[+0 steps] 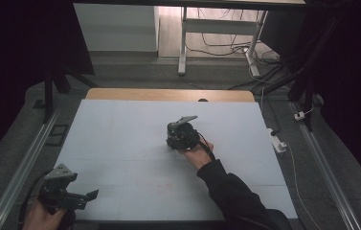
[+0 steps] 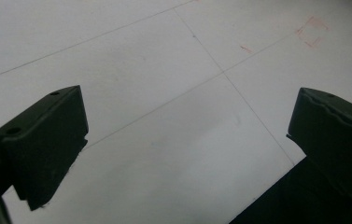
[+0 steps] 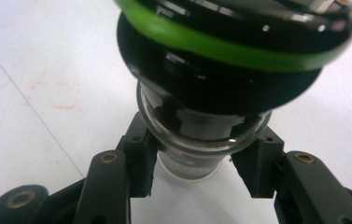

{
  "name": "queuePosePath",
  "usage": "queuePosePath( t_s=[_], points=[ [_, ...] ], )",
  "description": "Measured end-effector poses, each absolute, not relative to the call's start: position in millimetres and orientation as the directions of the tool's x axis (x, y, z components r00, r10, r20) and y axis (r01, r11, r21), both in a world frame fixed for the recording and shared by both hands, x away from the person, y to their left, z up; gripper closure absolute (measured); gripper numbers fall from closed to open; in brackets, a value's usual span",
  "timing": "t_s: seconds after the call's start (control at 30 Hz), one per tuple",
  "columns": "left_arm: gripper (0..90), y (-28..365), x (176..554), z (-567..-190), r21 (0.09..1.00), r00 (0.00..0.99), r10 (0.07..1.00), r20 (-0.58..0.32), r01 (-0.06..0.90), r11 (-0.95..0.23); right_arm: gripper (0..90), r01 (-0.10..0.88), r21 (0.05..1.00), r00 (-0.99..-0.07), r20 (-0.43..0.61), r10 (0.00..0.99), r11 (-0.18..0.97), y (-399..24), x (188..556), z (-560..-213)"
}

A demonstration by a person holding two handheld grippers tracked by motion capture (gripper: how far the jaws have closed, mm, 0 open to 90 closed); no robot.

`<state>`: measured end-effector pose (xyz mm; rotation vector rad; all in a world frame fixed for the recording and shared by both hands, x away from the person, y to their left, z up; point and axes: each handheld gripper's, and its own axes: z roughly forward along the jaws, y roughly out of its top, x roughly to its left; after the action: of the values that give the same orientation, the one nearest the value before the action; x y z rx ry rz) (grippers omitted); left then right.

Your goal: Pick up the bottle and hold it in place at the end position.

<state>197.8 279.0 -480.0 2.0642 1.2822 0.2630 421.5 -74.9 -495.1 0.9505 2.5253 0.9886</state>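
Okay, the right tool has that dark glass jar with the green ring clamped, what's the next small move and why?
Probably lower the jar gently until it rests on the white table, then release. The right tool is shut on its narrow glass part, and it looks held above bare table surface near the middle. The left tool is open over the table's near left corner, holding nothing, so it offers no support.

The high view looks forward and down from above the near edge of the white table [image 1: 135, 143], taking in the floor beyond. Each gripper view sits low and close over that same tabletop, sharing its faint red marks [image 2: 311, 31].
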Motion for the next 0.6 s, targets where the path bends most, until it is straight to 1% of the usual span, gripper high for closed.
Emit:
queuePosePath(
  t_s=[0.17, 0.47, 0.6],
  points=[
    [0.0, 279.6, 198.3, -480.3, 0.642, 0.494, 0.85, -0.185, 0.715, -0.276, 52.7, 0.489, 0.676, -0.746, -0.003, 0.666, 0.552, -75.9, 422.7, -501.5],
    [0.0, 279.2, 199.0, -480.6, 0.635, 0.497, 0.847, -0.19, 0.72, -0.28, 52.7, 0.458, 0.677, -0.755, -0.046, 0.654, 0.577, -73.9, 419.5, -503.7],
    [0.0, 279.0, 198.4, -480.1, 0.639, 0.495, 0.849, -0.186, 0.717, -0.278, 52.7, 0.455, 0.682, -0.757, -0.043, 0.652, 0.573, -74.7, 419.3, -504.4]
  ],
)
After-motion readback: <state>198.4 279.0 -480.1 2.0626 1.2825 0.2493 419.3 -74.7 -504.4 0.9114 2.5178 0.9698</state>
